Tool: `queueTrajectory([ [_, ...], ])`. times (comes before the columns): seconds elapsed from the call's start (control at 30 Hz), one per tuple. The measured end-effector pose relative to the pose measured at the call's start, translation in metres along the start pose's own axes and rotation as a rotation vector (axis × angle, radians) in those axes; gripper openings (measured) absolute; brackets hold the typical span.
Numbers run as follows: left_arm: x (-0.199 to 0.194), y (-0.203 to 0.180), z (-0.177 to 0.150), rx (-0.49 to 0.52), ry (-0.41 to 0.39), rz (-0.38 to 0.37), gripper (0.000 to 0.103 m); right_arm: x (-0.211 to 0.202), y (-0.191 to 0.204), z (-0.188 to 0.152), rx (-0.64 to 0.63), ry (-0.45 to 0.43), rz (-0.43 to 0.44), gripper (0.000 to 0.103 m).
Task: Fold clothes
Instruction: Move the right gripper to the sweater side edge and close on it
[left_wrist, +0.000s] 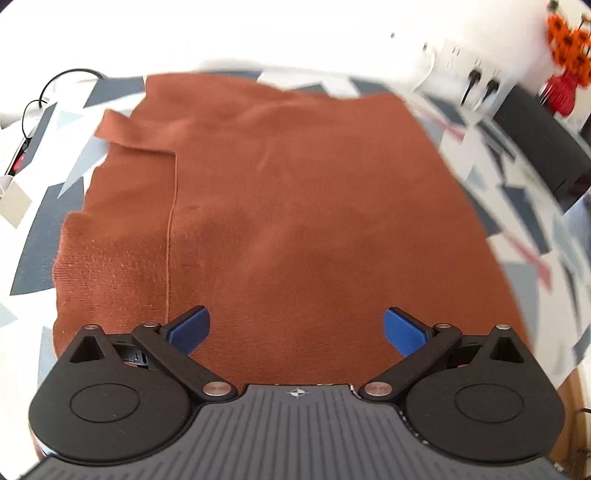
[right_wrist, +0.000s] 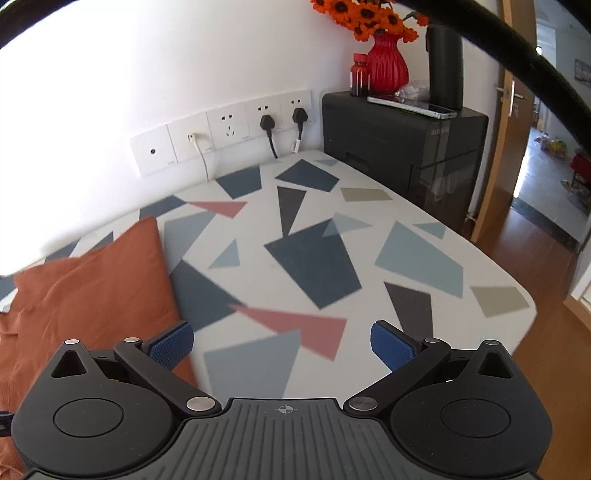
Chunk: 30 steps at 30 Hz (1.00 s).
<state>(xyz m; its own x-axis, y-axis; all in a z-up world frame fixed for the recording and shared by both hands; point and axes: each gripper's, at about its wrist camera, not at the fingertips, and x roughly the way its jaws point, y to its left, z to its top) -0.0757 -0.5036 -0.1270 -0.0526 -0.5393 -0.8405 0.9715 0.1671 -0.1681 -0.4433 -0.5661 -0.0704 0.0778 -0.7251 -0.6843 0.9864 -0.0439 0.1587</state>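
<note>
A rust-brown knitted garment (left_wrist: 280, 206) lies flat on a table with a cloth of grey, blue and pink shapes (left_wrist: 535, 229). One side is folded in, with a straight edge running down its left part and a sleeve end at the far left. My left gripper (left_wrist: 297, 326) hovers over the garment's near edge, jaws wide apart, nothing between them. In the right wrist view the garment (right_wrist: 92, 288) shows at the left only. My right gripper (right_wrist: 282, 343) stands open above the bare patterned cloth (right_wrist: 314, 258), its left blue pad (right_wrist: 171, 347) over the garment's right edge.
Wall sockets (right_wrist: 229, 129) with black plugs sit behind the table. A black cabinet (right_wrist: 402, 140) at the far right carries a red vase of orange flowers (right_wrist: 386, 66), a small bottle and a dark cylinder. Cables (left_wrist: 48, 96) lie at the table's far left. An open doorway is on the right.
</note>
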Motion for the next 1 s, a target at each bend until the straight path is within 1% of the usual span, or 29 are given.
queueTrajectory([
  [0.1, -0.006, -0.011, -0.003, -0.003, 0.010, 0.024, 0.102, 0.025, -0.012, 0.014, 0.053, 0.037, 0.068, 0.102],
  [0.17, -0.006, -0.019, -0.004, -0.033, 0.032, 0.059, 0.102, 0.044, -0.016, 0.026, 0.081, 0.067, 0.121, 0.102],
  [0.3, 0.003, -0.036, -0.007, -0.142, 0.077, 0.108, 0.102, 0.072, -0.017, 0.052, 0.015, 0.067, 0.224, 0.102],
  [0.4, 0.007, -0.052, -0.014, -0.206, 0.082, 0.180, 0.102, 0.097, -0.022, 0.069, -0.066, 0.065, 0.286, 0.102],
  [0.47, 0.009, -0.059, -0.020, -0.234, 0.080, 0.225, 0.102, 0.121, -0.028, 0.082, -0.084, 0.083, 0.330, 0.102],
  [0.53, 0.011, -0.064, -0.027, -0.265, 0.099, 0.267, 0.102, 0.146, -0.030, 0.095, -0.083, 0.102, 0.377, 0.098],
  [0.67, 0.011, -0.068, -0.043, -0.338, 0.125, 0.338, 0.102, 0.190, -0.007, 0.116, -0.141, 0.120, 0.445, 0.094],
  [0.73, 0.008, -0.067, -0.050, -0.390, 0.107, 0.346, 0.102, 0.207, 0.014, 0.123, -0.187, 0.118, 0.497, 0.094],
  [0.83, 0.005, -0.066, -0.055, -0.448, 0.088, 0.366, 0.103, 0.234, 0.056, 0.129, -0.240, 0.152, 0.587, 0.092],
  [0.9, 0.004, -0.067, -0.056, -0.466, 0.079, 0.385, 0.103, 0.251, 0.087, 0.128, -0.293, 0.168, 0.612, 0.086],
  [0.97, 0.004, -0.066, -0.057, -0.481, 0.071, 0.398, 0.103, 0.267, 0.113, 0.125, -0.332, 0.188, 0.596, 0.084],
  [1.0, 0.004, -0.066, -0.057, -0.494, 0.066, 0.405, 0.103, 0.276, 0.126, 0.124, -0.352, 0.198, 0.587, 0.080],
])
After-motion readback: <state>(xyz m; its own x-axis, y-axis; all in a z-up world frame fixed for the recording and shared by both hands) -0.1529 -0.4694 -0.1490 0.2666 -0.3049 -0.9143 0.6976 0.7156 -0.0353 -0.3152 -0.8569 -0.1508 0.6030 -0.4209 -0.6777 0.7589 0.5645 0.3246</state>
